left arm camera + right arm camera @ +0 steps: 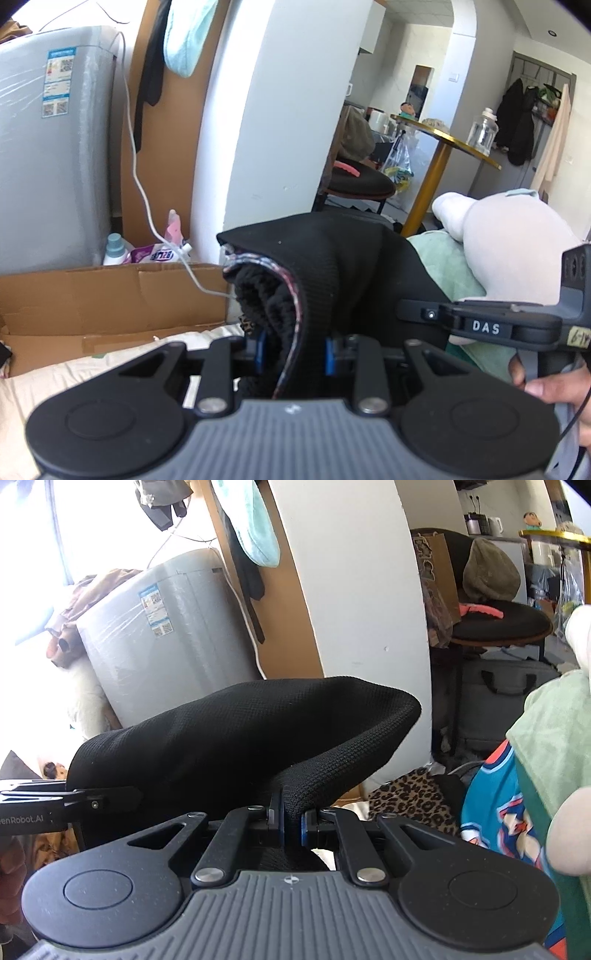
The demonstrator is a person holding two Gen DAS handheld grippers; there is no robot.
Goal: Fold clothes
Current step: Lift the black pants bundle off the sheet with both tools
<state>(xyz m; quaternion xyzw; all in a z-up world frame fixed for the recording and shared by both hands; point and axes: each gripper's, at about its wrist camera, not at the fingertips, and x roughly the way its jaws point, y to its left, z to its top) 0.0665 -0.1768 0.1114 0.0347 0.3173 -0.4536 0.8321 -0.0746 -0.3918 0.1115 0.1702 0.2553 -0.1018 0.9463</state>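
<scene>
You have the black knit (236,731) lifted between both tools, clear of the bedding below. Your left gripper (293,354) is clamped on a thick bunch of it, the blue pads standing apart with several layers and a patterned seam packed between them. Your right gripper (291,821) is pinched nearly together on a single folded edge, close to the hem corner that curls up in front of the lens.

The garment looks soft and fairly heavy for its size: it sags between your two holds and bulges over the fingers instead of hanging flat. A ribbed weave like this probably grips the pads well, so slipping seems unlikely, but it will stretch if you pull the tools far apart. To my eye, the left hold is too bulky for a clean crease; taking one edge layer there, as on the right, should let the cloth drape straight.

As for containers, a flattened cardboard box (110,295) sits to the left, and behind it stand a bottle (115,249) and a detergent pouch (155,254). What lies inside the box is hidden.
</scene>
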